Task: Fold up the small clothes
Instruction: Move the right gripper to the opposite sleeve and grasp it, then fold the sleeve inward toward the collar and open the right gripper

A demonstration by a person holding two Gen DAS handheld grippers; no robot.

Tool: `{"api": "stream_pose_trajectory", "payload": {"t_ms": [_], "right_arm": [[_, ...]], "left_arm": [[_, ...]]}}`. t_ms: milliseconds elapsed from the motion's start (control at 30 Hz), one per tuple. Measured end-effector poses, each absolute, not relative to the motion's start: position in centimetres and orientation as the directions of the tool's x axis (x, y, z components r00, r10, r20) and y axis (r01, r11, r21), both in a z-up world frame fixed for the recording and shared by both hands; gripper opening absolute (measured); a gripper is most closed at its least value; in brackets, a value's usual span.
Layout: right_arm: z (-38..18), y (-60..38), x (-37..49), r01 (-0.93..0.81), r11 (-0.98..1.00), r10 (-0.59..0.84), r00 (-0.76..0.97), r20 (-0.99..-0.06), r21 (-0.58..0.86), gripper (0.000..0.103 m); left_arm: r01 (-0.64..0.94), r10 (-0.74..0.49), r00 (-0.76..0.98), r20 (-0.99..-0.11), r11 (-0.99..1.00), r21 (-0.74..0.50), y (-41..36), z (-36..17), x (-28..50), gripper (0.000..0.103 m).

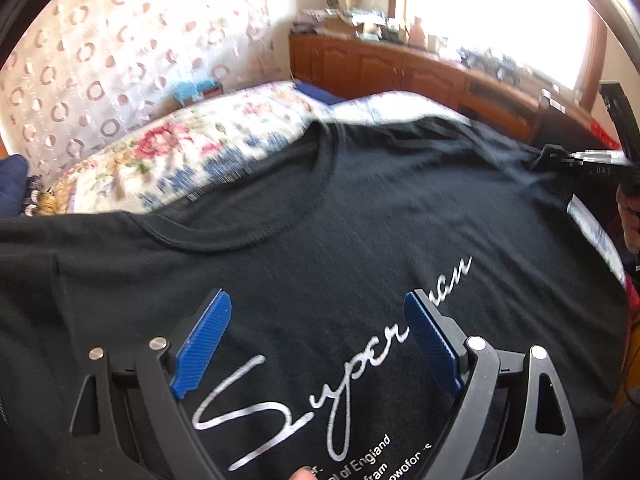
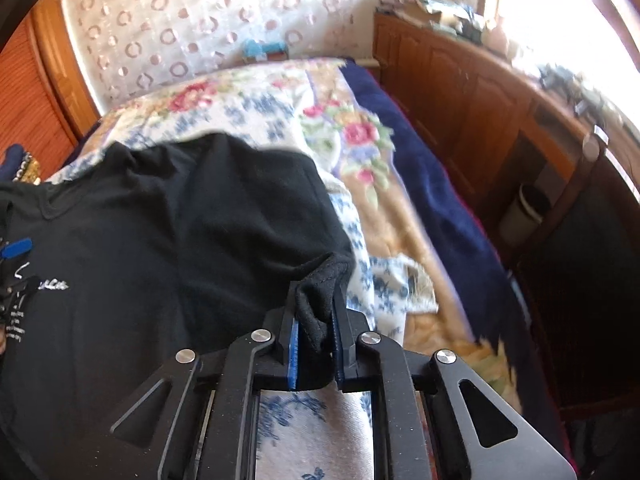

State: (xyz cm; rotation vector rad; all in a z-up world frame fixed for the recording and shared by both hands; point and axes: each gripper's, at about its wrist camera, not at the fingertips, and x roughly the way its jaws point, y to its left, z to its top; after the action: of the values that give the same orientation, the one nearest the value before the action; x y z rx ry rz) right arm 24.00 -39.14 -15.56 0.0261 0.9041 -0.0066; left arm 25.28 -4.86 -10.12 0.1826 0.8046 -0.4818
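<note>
The black T-shirt (image 1: 320,208) lies spread on the bed (image 2: 400,216), the right gripper (image 2: 314,336) clamped on its sleeve (image 2: 316,312) near the bed's right edge, the left gripper (image 1: 318,344) with fingers apart over the chest print.

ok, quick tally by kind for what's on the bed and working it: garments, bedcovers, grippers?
Black T-shirt: 1, lying on the bed
Floral bedcover: 1
Dark blue blanket: 1, along the bedcover's edge
Grippers: 2, left gripper open over the print, right gripper shut on the shirt's sleeve edge
Total: 5
</note>
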Motion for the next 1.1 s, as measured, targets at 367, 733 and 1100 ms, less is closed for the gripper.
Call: {"api": "stream_pose_trajectory", "payload": {"t_ms": [367,733,1100], "right_arm": [[-10.2,-30.3,23.5,-0.200,0.980,0.138,0.729,-0.670,-0.016,0.008],[-14.6,-24.3,24.1,-0.319,0.948,0.228,0.613,-0.756,0.027,0.049],[-14.1,-30.2,25.8,-0.133,0.991,0.070,0.650,-0.756,-0.022,0.050]], "left_arm": [[0.450,-0.399,0.676,-0.619,0.889,-0.081,-1.3,-6.3,24.1,0.089],[0.439,-0.394,0.716,-0.576,0.896,-0.067,-0.5,-5.4,22.7,0.089],[0.428,-0.387,0.727,-0.568,0.901,-0.067,-0.3,-5.1,22.5,0.089]]}}
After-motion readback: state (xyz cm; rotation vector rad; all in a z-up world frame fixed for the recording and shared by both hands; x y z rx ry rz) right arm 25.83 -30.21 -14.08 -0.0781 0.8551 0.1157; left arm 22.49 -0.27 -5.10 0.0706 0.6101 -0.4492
